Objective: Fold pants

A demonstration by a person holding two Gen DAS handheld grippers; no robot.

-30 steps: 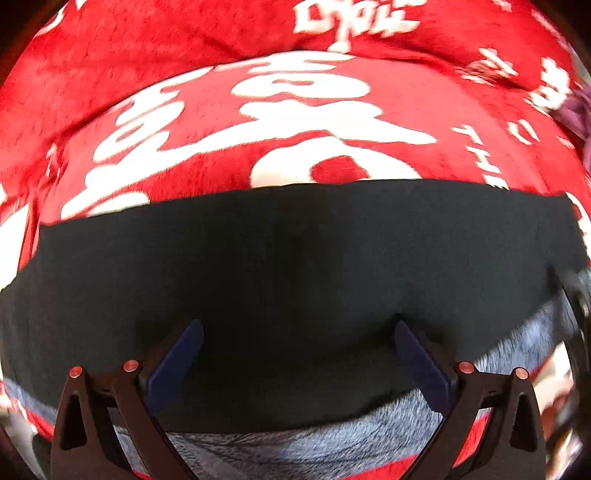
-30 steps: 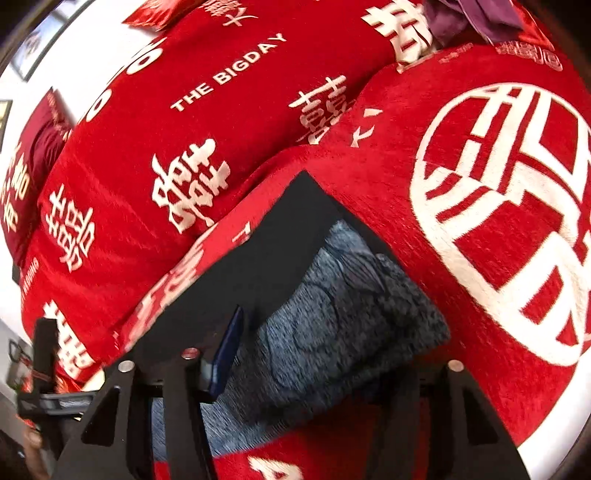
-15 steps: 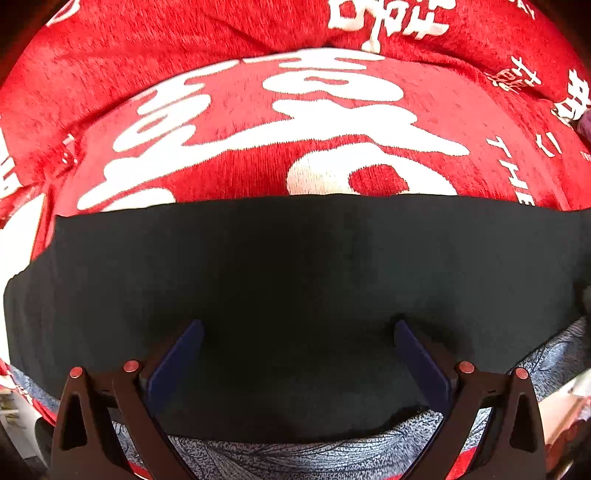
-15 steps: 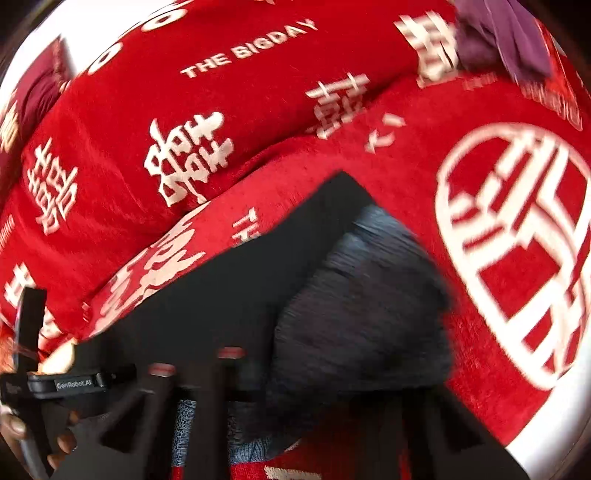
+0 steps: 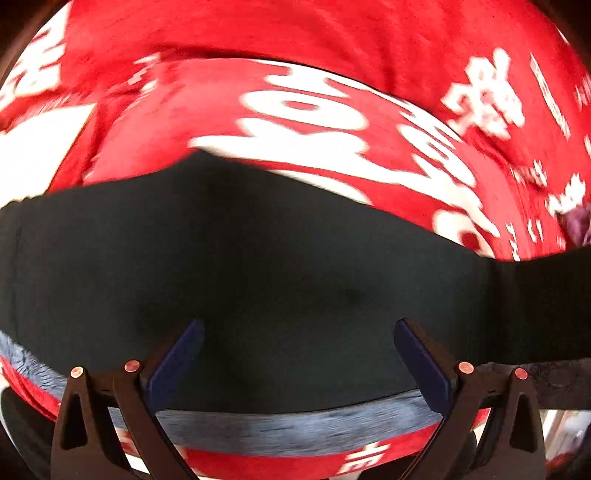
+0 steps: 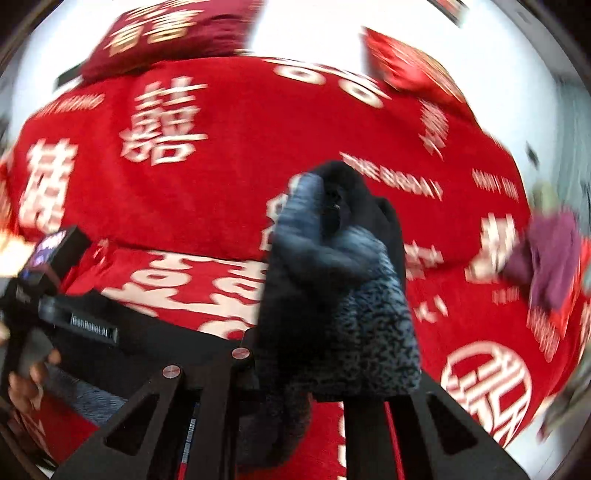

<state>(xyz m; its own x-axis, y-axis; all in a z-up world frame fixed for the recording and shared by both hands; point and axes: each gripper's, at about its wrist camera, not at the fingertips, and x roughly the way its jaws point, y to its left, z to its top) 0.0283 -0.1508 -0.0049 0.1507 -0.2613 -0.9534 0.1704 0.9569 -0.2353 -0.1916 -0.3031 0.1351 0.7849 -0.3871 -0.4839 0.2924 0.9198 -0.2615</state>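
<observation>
the black pants (image 5: 280, 266) lie spread across the red bedspread (image 5: 332, 44), their grey fleecy lining (image 5: 295, 428) showing along the near edge. the left gripper (image 5: 295, 354) hangs over the dark cloth with its blue pads (image 5: 177, 354) wide apart and nothing pinched between them. over on the other side, the right gripper (image 6: 295, 373) is clamped tight on a bunched end of the pants (image 6: 332, 295), with the fleecy inside turned out and the fabric lifted clear of the bed in front of the camera.

as i read it, the fold is only just starting: one end is picked up and looks ready to be carried over the rest, but most of the garment is still flat and unfolded, so the bringing-across, laying down and any second fold remain.

for writing: the bedspread carries large white double-happiness characters (image 6: 162, 122) and a blurred line that seems to read "the bigday" (image 6: 391, 181). the left tool (image 6: 59, 295), seen from the right wrist with a person's fingers (image 6: 26, 384) round it, has a small label reading roughly "genrobot.ai" (image 6: 92, 326). a purple cloth (image 6: 550, 258) lies off to the right on the bed; the lettering on the red pillows (image 6: 166, 33) is too smeared to read.
</observation>
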